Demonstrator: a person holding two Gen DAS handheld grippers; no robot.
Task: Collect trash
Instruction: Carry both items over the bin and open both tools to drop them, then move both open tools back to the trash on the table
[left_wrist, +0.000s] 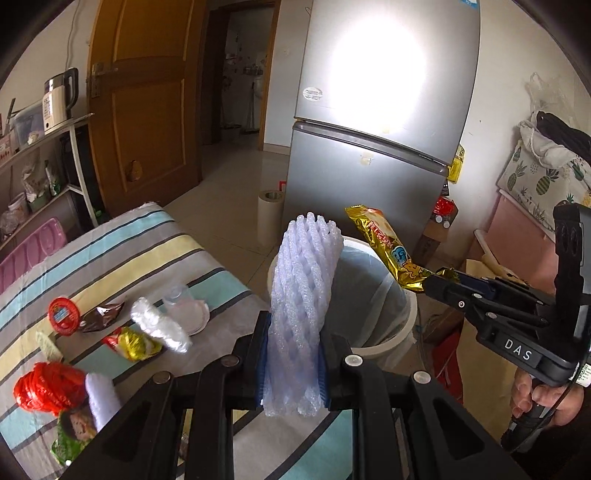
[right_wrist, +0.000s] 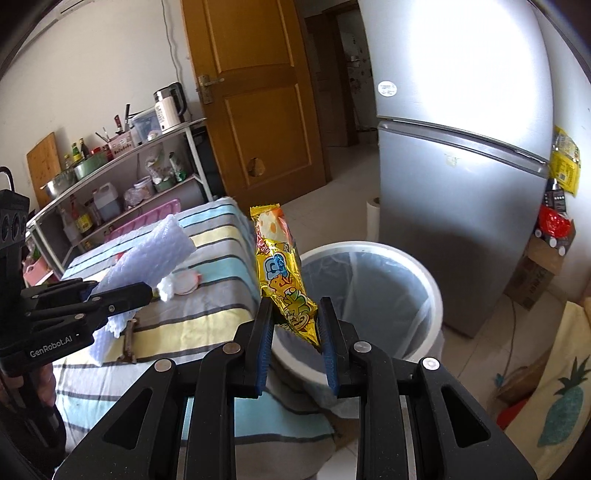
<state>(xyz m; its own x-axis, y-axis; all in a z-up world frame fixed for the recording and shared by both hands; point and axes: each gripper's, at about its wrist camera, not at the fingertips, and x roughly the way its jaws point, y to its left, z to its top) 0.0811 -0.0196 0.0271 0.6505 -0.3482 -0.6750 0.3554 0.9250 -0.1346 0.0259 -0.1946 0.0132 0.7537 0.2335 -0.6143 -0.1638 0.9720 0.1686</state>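
Observation:
My left gripper is shut on a white foam net sleeve and holds it upright near the rim of the white trash bin. My right gripper is shut on a gold snack wrapper, above the bin's near rim. From the left wrist view the right gripper holds the wrapper over the bin. From the right wrist view the left gripper holds the foam sleeve over the striped table.
On the striped tablecloth lie a red lid, a brown wrapper, a foam piece, a gold-red wrapper, a red net and a clear cup on plates. A grey fridge stands behind the bin; a shelf is at the left.

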